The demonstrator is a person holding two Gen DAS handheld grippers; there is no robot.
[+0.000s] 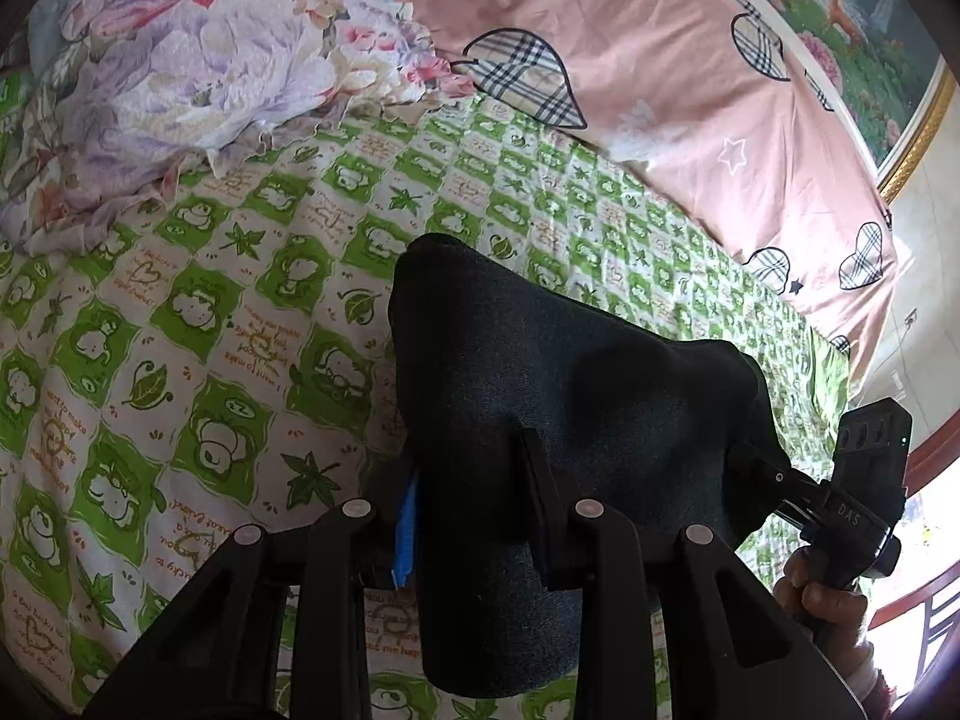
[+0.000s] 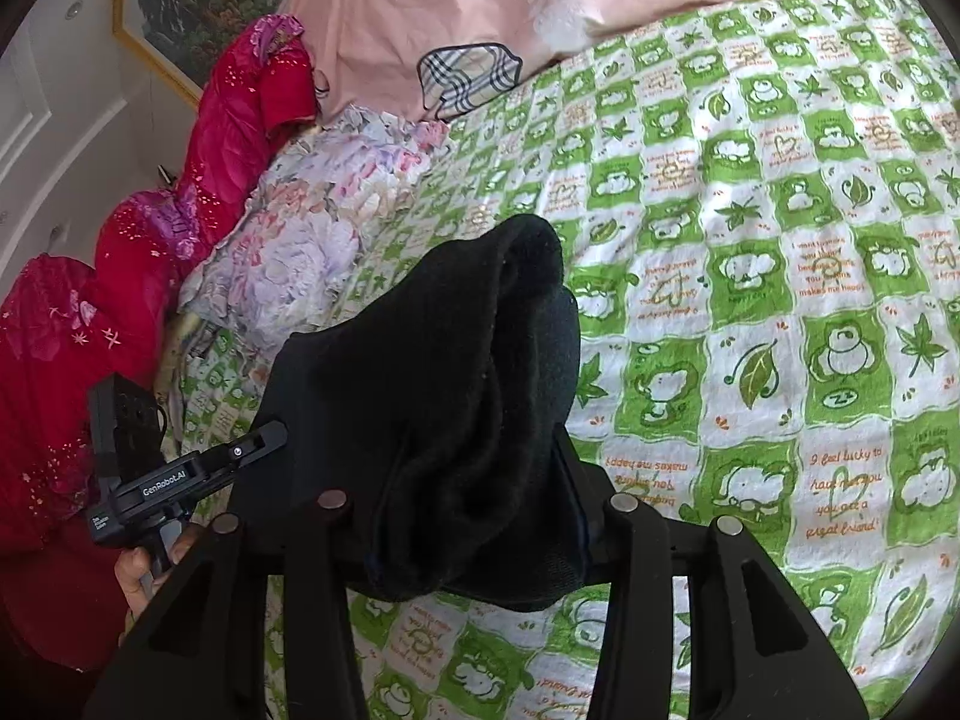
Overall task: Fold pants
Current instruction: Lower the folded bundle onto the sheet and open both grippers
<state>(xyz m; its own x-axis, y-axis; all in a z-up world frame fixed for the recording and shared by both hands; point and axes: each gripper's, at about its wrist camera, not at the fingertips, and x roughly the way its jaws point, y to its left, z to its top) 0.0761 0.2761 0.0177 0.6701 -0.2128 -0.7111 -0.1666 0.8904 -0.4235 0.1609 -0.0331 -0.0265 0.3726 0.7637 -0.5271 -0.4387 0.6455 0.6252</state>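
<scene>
pants point(image 1: 558, 396): dark bundle, long axis from frame bottom up toward centre
left tongs point(image 1: 480, 480): gripping pants
right tongs point(image 2: 474, 480): gripping pants
bed point(image 1: 252, 276): beneath

You work over a bed point(image 1: 252, 276) with a green-checked cartoon sheet; a pink quilt point(image 1: 690, 120), floral bedding point(image 1: 198, 72) and red fabric point(image 2: 120, 276) lie around, under a gold-framed painting point(image 2: 180, 12), in daylight.

Your left claw point(image 1: 474, 480) is matte black plastic, with 4 round silver pins across its linkage arms and a blue strip on 1 finger. Your right claw point(image 2: 474, 498) matches, also with 4 pins. The handles read "DAS" and "GenRobot.AI". Your right hand point(image 1: 822, 594) shows bare skin, perhaps a pale cuff.
</scene>
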